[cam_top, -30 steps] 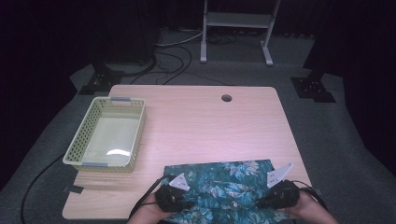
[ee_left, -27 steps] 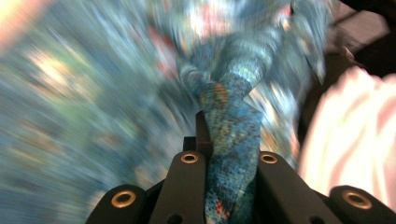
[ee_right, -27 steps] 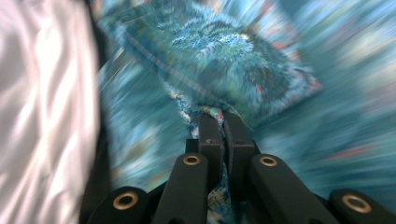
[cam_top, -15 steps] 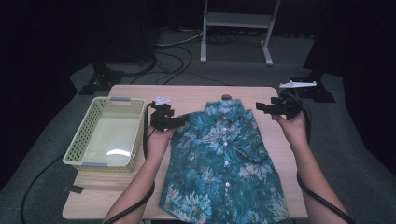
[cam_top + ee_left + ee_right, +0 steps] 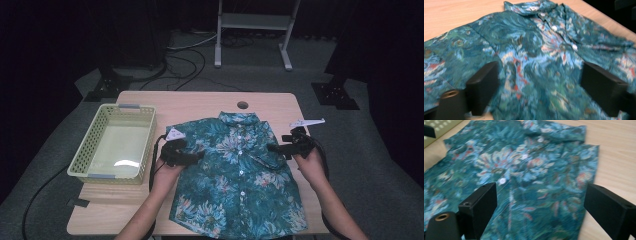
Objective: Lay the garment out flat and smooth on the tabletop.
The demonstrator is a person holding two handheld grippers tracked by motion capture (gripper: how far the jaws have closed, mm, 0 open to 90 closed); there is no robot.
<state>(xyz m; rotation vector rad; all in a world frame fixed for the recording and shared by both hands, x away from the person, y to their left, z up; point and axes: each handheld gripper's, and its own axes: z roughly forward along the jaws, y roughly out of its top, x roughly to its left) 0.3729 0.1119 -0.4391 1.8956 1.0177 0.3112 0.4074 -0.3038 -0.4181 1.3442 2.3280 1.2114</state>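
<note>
A teal floral button-up shirt [image 5: 235, 180] lies spread flat on the wooden table [image 5: 200, 102], collar at the far end and front up. My left gripper [image 5: 196, 156] hovers over its left shoulder and my right gripper [image 5: 274, 148] over its right shoulder, both pointing inward. Both pairs of jaws have just been opening and stand wide apart with nothing pressed between them. In the left gripper view the shirt [image 5: 541, 50] lies below the open left gripper [image 5: 537, 75]. The right gripper view shows the shirt's button row [image 5: 524, 157] beyond the open right gripper [image 5: 541, 192].
A pale green mesh basket [image 5: 85, 155] stands on the table's left side, close to the shirt's left sleeve. A round cable hole [image 5: 243, 105] sits near the far edge. Bare wood shows beyond the collar and at the front left. Stand legs and cables lie on the floor behind.
The shirt, bunched at the near edge a second ago, was carried to the far side and laid out flat. Both grippers let go of its shoulders and drew back toward me.
</note>
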